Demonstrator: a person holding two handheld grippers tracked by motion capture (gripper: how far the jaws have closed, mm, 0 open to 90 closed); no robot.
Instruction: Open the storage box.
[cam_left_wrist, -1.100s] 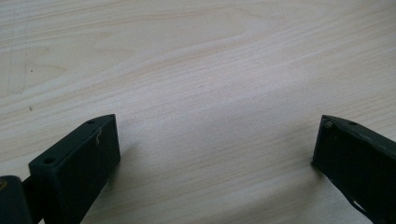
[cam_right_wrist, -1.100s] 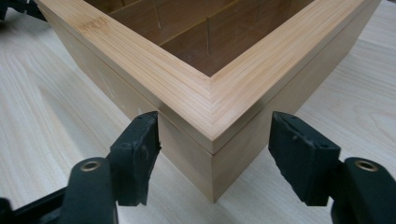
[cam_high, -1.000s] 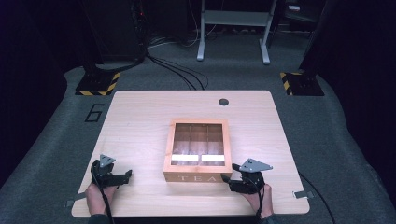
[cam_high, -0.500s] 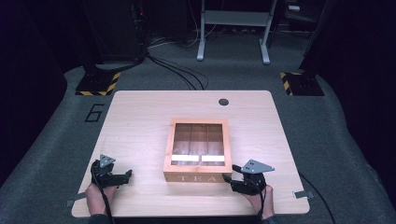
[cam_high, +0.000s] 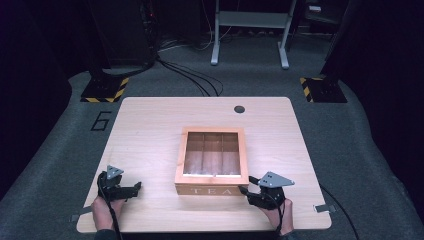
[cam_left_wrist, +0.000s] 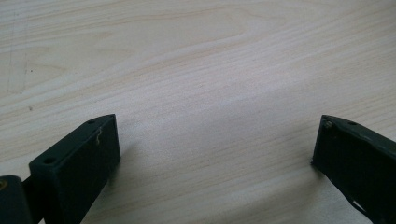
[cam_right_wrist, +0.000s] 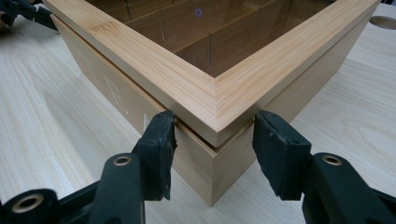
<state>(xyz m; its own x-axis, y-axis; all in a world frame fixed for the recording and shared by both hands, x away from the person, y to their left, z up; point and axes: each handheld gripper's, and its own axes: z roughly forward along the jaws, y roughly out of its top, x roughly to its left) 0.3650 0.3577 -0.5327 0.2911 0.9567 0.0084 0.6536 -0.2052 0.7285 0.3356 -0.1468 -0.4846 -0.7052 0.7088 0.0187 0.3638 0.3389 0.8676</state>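
Wooden tea box (cam_high: 211, 161) sits mid-tabletop (cam_high: 150, 130), lid down, glass pane showing dividers inside. Right gripper (cam_right_wrist: 212, 140) at the box's near right corner; its fingers (cam_right_wrist: 159, 140) have just been closing, straddling that corner at the lid seam, contact uncertain. Left gripper (cam_left_wrist: 215, 144) rests well apart, fingers spread over bare wood.

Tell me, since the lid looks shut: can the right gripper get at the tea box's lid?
Probably yes: the right gripper already straddles the near corner of the tea box at its lid, jaws just closing, nothing between.
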